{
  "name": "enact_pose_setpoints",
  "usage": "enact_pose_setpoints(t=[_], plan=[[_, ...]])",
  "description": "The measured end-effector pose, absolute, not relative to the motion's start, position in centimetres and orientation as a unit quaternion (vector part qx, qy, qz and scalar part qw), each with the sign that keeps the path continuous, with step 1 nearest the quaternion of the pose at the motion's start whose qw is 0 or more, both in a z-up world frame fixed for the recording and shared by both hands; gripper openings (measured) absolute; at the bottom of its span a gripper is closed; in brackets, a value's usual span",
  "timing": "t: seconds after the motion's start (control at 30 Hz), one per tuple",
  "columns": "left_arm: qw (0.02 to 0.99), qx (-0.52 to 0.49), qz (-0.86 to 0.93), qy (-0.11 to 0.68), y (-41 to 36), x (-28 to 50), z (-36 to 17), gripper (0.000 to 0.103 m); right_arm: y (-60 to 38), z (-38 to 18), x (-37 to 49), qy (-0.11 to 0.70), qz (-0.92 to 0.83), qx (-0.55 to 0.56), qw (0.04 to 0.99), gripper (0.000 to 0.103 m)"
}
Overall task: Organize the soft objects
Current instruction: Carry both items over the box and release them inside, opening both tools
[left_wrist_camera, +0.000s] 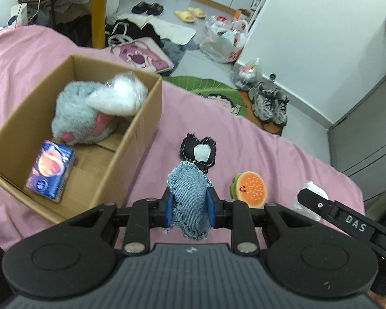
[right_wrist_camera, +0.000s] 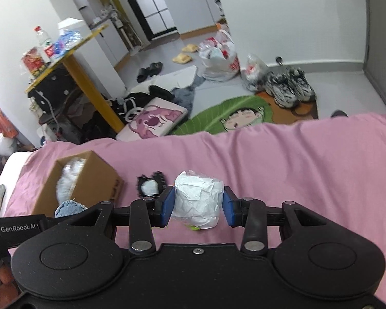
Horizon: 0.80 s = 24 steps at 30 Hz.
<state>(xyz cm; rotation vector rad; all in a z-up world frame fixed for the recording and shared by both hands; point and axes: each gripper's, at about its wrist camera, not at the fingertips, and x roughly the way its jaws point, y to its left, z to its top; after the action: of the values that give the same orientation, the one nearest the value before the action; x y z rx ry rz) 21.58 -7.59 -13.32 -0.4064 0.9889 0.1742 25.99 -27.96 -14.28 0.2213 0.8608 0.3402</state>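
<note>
My left gripper [left_wrist_camera: 190, 206] is shut on a blue denim plush [left_wrist_camera: 189, 200], lifted above the pink bedsheet [left_wrist_camera: 270, 149]. Just beyond it a black felt toy with a white patch [left_wrist_camera: 198, 152] lies on the sheet, and a small burger plush [left_wrist_camera: 251, 189] lies to the right. My right gripper [right_wrist_camera: 197, 203] is shut on a white wrapped tissue roll [right_wrist_camera: 198, 200], held over the sheet. An open cardboard box [left_wrist_camera: 141, 134] at the left holds a grey and white plush [left_wrist_camera: 90, 110] and a purple carton [left_wrist_camera: 51, 172].
The bed's far edge drops to a floor with a green leaf mat [right_wrist_camera: 218, 118], sneakers [right_wrist_camera: 288, 87], plastic bags [right_wrist_camera: 221, 59] and a pink laptop bag [right_wrist_camera: 154, 121]. A yellow-legged table [right_wrist_camera: 72, 59] stands at the far left. The right gripper's arm [left_wrist_camera: 347, 224] crosses the left wrist view.
</note>
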Motion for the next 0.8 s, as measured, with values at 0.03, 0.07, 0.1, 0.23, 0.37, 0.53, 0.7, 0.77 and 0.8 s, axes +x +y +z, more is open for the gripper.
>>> enact_pose_setpoints(t=[0.03,0.07,0.1,0.23,0.37,0.53,0.7,0.77,0.8], plan=[[0.860,-0.191,0.080,0.467,-7.4,21.4,-13.0,0.025,-27.7,-14.0,25.8,0.411,0.166,0.103,0.890,0.039],[0.862,-0.191,0.078,0.463,-7.1,21.1,-12.6,0.025,-27.4,-13.7,25.5,0.407,0.169,0.099,0.892,0.039],[0.865,-0.192,0.077,0.458,-6.7,20.7,-12.1,0.025,-27.1,-13.4,25.3,0.404,0.170,0.095,0.894,0.039],[0.873,-0.190,0.078,0.443,-5.2,19.5,-10.7,0.025,-26.0,-12.2,24.4,0.391,0.177,0.080,0.900,0.039],[0.879,-0.186,0.083,0.431,-3.5,18.6,-9.5,0.025,-24.4,-11.2,23.8,0.376,0.187,0.071,0.905,0.039],[0.886,-0.181,0.091,0.418,-1.1,17.7,-8.4,0.025,-22.7,-10.6,23.2,0.364,0.197,0.065,0.908,0.039],[0.887,-0.181,0.096,0.413,0.9,17.2,-7.9,0.025,-21.2,-10.3,22.7,0.356,0.203,0.064,0.910,0.039],[0.888,-0.182,0.098,0.412,1.6,17.1,-7.8,0.025,-20.4,-10.2,22.7,0.356,0.203,0.064,0.910,0.039],[0.888,-0.183,0.099,0.411,2.1,17.1,-7.7,0.025,-20.0,-10.3,22.6,0.357,0.205,0.066,0.909,0.039]])
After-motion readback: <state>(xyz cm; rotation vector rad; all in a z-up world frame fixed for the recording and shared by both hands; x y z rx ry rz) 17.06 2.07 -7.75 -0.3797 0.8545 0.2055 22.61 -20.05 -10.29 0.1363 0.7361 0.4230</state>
